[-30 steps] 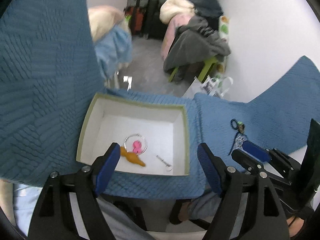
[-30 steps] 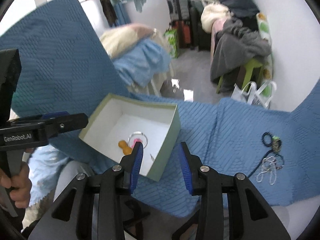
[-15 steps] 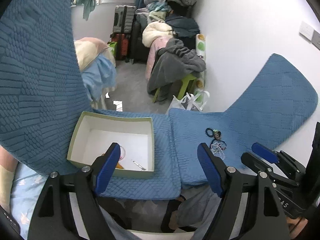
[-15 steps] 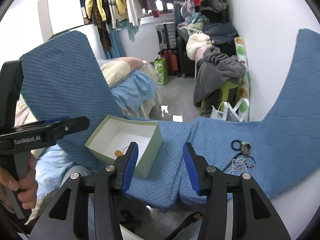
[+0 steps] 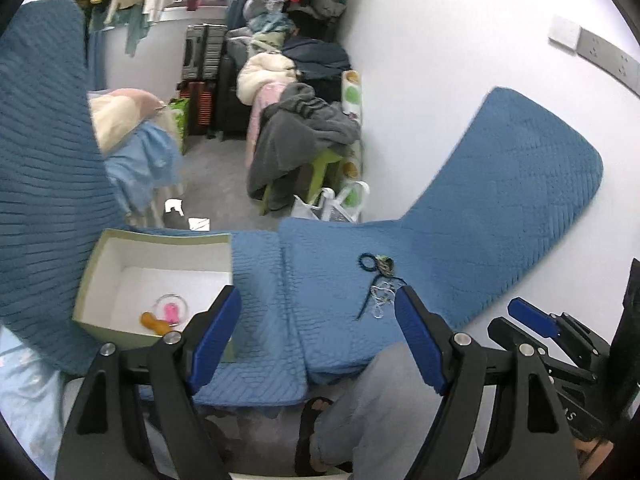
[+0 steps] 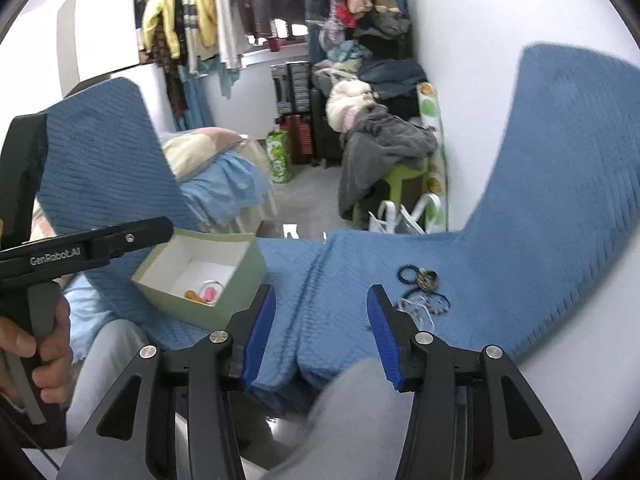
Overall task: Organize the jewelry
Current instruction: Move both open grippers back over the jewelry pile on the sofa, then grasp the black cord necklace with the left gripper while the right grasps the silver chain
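Blue quilted padding (image 5: 328, 320) covers our lap, clothes crowding the room behind. Our left claw (image 5: 316, 336) gapes wide and empty; our right claw (image 6: 320, 332) stands half open, empty. Tangled bead bracelets (image 6: 422, 292) lie on open padding, well apart from the pale green cardboard box (image 6: 240, 280) at the left edge.

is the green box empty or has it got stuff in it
Not empty: the green box holds an orange piece and a pink one.
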### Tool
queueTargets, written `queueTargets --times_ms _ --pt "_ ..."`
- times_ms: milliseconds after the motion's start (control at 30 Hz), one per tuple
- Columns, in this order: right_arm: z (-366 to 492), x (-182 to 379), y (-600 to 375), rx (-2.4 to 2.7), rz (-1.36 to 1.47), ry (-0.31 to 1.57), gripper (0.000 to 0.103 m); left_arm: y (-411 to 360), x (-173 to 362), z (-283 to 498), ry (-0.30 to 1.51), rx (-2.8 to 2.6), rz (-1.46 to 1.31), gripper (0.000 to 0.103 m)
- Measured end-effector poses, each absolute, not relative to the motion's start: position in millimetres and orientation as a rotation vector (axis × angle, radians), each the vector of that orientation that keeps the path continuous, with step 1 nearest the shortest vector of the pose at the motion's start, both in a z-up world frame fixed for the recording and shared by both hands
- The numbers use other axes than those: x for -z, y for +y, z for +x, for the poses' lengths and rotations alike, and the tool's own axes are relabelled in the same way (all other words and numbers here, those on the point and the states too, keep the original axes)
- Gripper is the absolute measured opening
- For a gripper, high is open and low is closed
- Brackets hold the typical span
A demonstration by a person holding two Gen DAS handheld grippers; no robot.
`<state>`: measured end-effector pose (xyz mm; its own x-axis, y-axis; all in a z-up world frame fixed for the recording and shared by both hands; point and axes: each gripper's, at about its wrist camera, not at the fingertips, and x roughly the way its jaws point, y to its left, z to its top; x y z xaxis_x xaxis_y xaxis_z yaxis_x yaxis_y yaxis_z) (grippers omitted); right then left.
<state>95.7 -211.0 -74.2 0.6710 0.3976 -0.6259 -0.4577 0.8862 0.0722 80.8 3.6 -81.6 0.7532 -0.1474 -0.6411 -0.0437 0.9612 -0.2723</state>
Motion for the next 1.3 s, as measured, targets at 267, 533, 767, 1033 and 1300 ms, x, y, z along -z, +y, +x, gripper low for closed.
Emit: queueTargets --times_ms 267,533,767,1033,1300 --pt "110 110 -264 -0.415 -0.068 0.722 0.046 -44 124 105 0.805 0.143 -0.260 0.079" --pt "133 142 -296 -0.384 -0.036 0.748 0.046 -55 161 136 0.856 0.152 -0.257 0.067" --pt "172 187 -311 -0.360 -0.041 0.766 0.046 -61 201 179 0.884 0.200 -0.218 0.056" --pt "222 249 -308 -0.419 -0.040 0.814 0.045 -70 241 226 0.928 0.268 -0.187 0.041" --pt "273 292 -274 -0.511 -0.135 0.825 0.065 -92 274 271 0.988 0.352 -0.189 0.036"
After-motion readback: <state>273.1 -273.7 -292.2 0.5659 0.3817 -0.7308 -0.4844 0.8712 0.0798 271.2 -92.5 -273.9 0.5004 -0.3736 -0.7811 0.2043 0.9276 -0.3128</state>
